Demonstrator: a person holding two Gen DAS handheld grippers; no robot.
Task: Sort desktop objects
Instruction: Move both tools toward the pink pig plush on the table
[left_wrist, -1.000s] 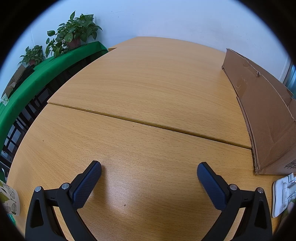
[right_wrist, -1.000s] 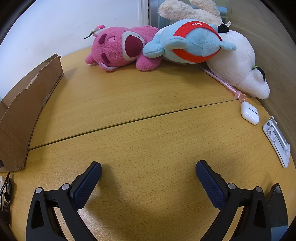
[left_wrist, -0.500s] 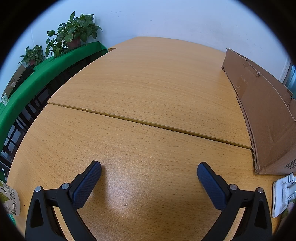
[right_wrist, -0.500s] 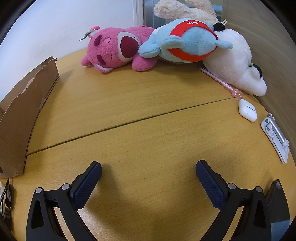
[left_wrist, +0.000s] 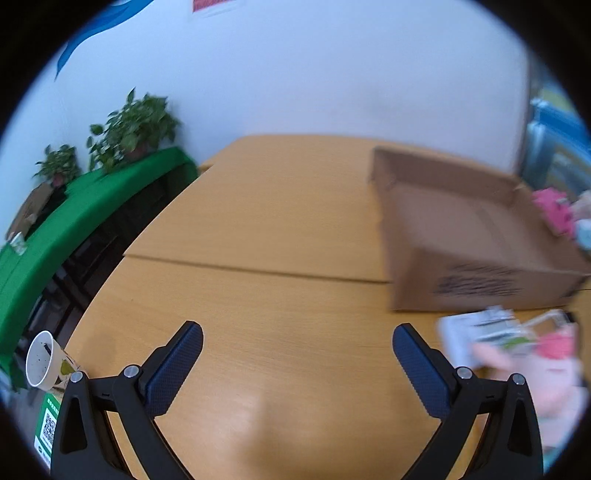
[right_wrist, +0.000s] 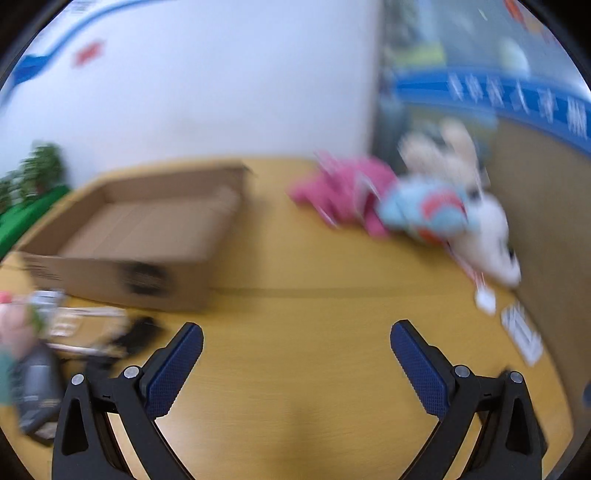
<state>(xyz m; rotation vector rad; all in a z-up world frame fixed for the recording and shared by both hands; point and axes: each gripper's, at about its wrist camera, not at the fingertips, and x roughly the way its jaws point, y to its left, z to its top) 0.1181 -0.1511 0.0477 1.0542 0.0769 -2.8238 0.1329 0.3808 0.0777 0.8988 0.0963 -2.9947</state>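
Both the left gripper (left_wrist: 297, 356) and the right gripper (right_wrist: 296, 354) are spread wide and hold nothing. The plush toys (right_wrist: 413, 210) lie well ahead and right of the right gripper, beyond the cardboard box (right_wrist: 147, 236) ahead-left. They look soft and light, so a pinch on a plump body should hold; the small clutter (left_wrist: 491, 336) just right of the left gripper is too blurred to judge.

Two potted plants (left_wrist: 133, 129) are being carried on a green-covered shelf (left_wrist: 74, 221) along the white wall (left_wrist: 314, 74) — leaves blurred. A paper cup (left_wrist: 44, 362) is being seen tilted at the table's left edge, just above a green card with a QR code (left_wrist: 48, 432). Blue lettering (right_wrist: 517, 103) is being shown — unreadable — on the glass partition.
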